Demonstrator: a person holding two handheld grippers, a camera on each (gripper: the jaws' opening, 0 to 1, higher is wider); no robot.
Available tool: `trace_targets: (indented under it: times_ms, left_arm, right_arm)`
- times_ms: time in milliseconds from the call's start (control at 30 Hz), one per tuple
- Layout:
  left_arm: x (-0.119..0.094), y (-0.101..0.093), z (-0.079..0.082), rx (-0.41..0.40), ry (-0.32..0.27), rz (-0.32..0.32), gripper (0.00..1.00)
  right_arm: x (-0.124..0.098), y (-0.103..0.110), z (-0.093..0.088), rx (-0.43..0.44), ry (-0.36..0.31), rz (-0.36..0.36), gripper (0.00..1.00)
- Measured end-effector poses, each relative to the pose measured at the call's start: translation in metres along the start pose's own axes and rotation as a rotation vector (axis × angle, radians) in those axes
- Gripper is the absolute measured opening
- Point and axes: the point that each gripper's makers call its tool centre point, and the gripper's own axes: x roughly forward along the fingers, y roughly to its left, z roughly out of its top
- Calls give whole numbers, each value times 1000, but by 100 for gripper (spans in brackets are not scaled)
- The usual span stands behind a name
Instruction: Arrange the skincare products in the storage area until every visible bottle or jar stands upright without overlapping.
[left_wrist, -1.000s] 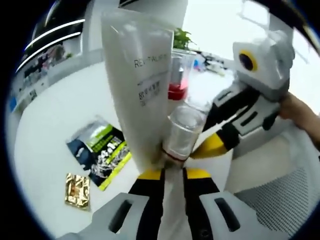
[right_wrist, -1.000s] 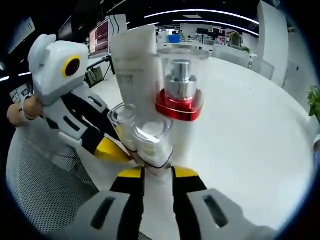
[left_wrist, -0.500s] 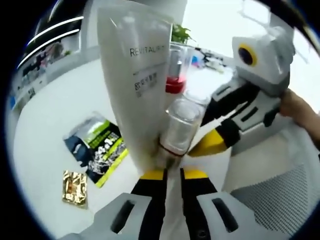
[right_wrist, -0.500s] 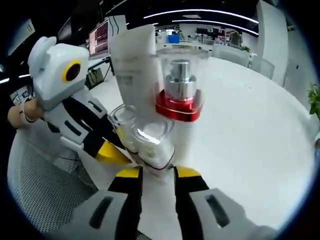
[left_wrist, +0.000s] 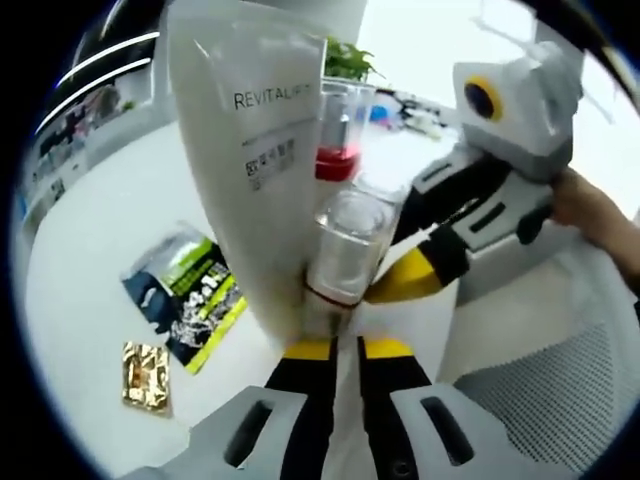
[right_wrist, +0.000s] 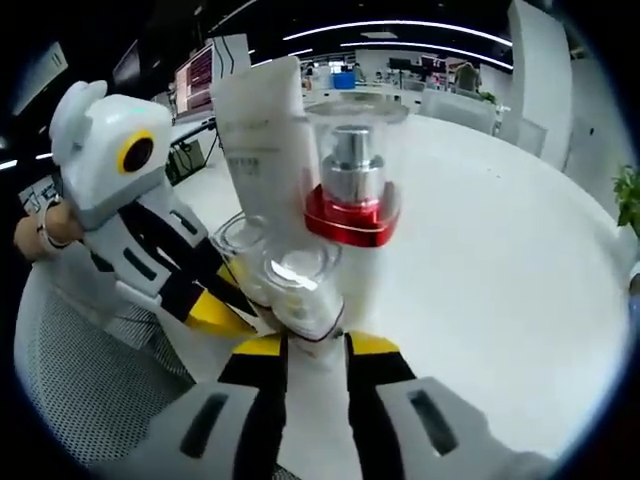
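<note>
Two sachets (left_wrist: 185, 300) lie left on the worktop (left_wrist: 80, 250); my left claw (left_wrist: 334, 345) clamps the white tube (left_wrist: 250, 170), my right claw (right_wrist: 315, 340) a clear-capped bottle (right_wrist: 300, 295).

Green-black sachet (left_wrist: 185, 298), gold packet (left_wrist: 146, 376), white table (left_wrist: 90, 250), potted plant (left_wrist: 345, 62)

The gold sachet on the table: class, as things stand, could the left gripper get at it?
Probably yes. The gold sachet lies flat on bare table, nothing on it. But the left gripper is busy at the white tube, so it would have to swing aside first.
</note>
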Motion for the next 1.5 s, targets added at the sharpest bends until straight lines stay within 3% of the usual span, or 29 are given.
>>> trace_targets:
  times_ms: [1500]
  left_arm:
    - [-2, -2, -2, 3, 7, 1, 3]
  right_arm:
    - [-2, 2, -5, -29, 20, 3, 18]
